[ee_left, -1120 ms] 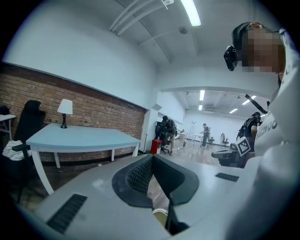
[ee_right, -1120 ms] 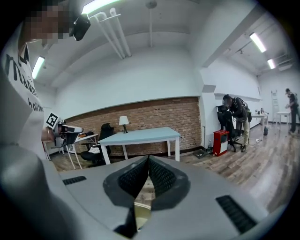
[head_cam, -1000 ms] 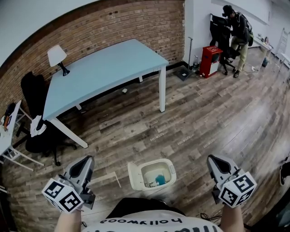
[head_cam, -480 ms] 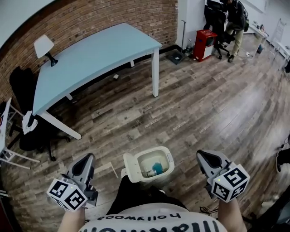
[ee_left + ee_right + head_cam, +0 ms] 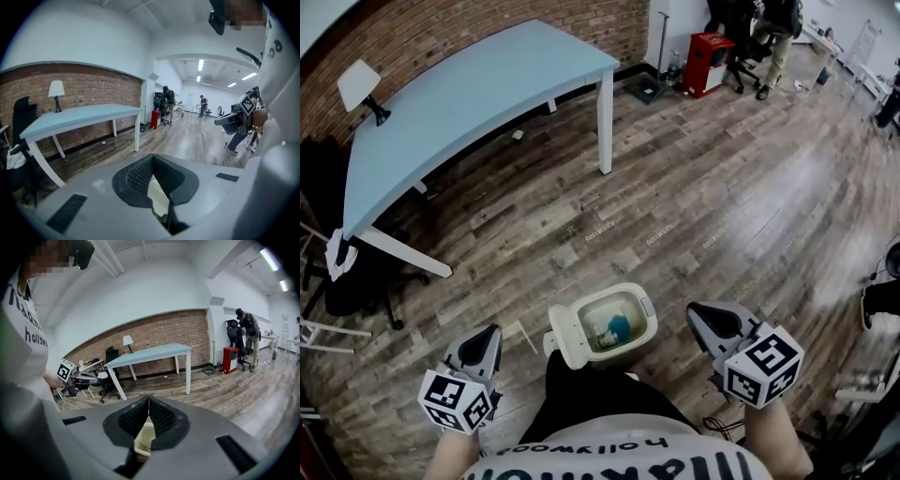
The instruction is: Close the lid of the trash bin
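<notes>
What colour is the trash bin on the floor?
The trash bin is cream-white; the head view shows it best.

The person's white shirt (image 5: 546, 461) carries the word "hollywood", upside down in the head view. Larger letters beneath it are cut off and unreadable.

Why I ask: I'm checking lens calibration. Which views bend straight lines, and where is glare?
Head view: fisheye bows the table edge; glare on the floor at right. Left gripper view: dark corners, ceiling lights blown out. Right gripper view: same dark corners, brick wall curved.
</notes>
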The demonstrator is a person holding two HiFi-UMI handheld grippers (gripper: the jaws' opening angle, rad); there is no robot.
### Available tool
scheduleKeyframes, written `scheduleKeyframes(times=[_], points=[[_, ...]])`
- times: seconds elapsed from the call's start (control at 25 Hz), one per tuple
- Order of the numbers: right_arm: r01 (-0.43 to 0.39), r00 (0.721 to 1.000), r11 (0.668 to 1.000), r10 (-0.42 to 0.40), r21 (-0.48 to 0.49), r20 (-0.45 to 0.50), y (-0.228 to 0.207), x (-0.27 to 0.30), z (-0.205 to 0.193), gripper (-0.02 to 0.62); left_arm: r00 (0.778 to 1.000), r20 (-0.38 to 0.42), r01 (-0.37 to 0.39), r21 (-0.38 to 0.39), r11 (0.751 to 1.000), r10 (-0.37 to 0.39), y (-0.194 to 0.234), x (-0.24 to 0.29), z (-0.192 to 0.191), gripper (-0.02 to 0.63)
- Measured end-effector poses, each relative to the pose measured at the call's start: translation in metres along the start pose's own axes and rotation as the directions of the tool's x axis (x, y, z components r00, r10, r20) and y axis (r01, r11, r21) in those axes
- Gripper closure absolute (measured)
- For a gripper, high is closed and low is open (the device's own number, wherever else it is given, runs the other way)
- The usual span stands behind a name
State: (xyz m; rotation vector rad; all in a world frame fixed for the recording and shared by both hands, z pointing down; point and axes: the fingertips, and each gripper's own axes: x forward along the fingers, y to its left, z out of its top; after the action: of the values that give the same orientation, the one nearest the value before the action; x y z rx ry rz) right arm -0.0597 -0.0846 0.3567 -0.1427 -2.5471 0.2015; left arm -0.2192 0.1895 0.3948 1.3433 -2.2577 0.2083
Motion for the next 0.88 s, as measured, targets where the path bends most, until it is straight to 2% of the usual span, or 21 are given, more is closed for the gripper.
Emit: scheduleKeyframes(times=[0.12, 0.2, 0.32, 0.44, 0.56, 0.64, 0.8, 0.88], points=[[0.004, 0.998, 1.000, -0.005, -0.005, -0.059, 0.008, 0.011, -0.017, 0.586, 0.999, -0.026, 0.031, -0.112, 0.993, -0.034, 0.008, 0.017, -0.031, 0.598], [0.014, 0.996, 1.000, -0.012, 0.024, -0.084, 0.009, 0.017, -0.028, 0.586, 0.998, -0.044, 0.033, -0.185, 0.982, -0.042, 0.014, 0.030, -0.051, 0.598], [0.041, 0.992, 0.994, -0.028, 0.102, -0.122, 0.009, 0.026, -0.048, 0.586, 0.990, -0.102, 0.075, -0.192, 0.979, -0.096, 0.013, 0.054, -0.083, 0.599], [0.062, 0.983, 0.987, -0.034, 0.151, -0.181, 0.015, 0.033, -0.073, 0.586, 0.966, -0.183, 0.150, -0.182, 0.972, -0.183, 0.007, 0.076, -0.118, 0.598], [0.079, 0.971, 0.984, -0.039, 0.160, -0.237, 0.024, 0.036, -0.095, 0.586, 0.931, -0.255, 0.211, -0.203, 0.956, -0.259, 0.002, 0.094, -0.148, 0.598], [0.096, 0.964, 0.979, -0.046, 0.179, -0.261, 0.028, 0.038, -0.106, 0.586, 0.899, -0.310, 0.251, -0.212, 0.944, -0.309, -0.003, 0.104, -0.167, 0.598], [0.134, 0.958, 0.957, -0.059, 0.256, -0.280, 0.033, 0.044, -0.120, 0.586, 0.823, -0.398, 0.301, -0.300, 0.905, -0.405, -0.018, 0.107, -0.200, 0.598], [0.134, 0.959, 0.953, -0.055, 0.271, -0.279, 0.039, 0.047, -0.120, 0.586, 0.772, -0.428, 0.350, -0.331, 0.877, -0.470, -0.031, 0.101, -0.208, 0.598]])
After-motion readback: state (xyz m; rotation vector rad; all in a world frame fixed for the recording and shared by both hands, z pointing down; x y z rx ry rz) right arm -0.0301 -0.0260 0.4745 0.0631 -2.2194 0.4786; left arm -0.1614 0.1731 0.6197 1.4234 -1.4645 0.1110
